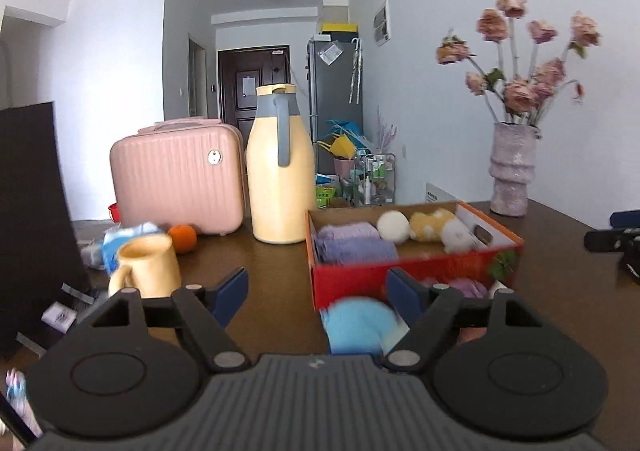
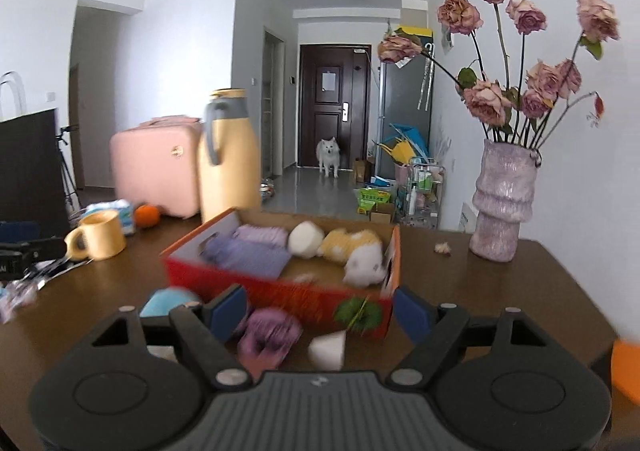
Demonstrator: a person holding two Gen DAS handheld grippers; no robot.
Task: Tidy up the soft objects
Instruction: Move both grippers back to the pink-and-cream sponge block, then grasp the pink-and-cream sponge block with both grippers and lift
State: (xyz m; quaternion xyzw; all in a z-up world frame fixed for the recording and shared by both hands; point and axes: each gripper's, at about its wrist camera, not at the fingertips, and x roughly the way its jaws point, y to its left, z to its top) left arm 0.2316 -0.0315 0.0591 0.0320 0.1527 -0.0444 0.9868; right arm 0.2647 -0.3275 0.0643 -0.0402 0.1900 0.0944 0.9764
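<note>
Two folded purple cloths [image 2: 248, 251] and three plush toys [image 2: 344, 247] fill the red box [image 2: 280, 291]; both grippers' fingers [image 1: 232, 287] stand apart, empty.

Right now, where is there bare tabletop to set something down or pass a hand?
Bare brown wooden table lies between the red cardboard box and the lilac ribbed vase, and between the yellow ceramic mug and the box. Crowded: the blue plush, purple plush and white piece before the box.
</note>
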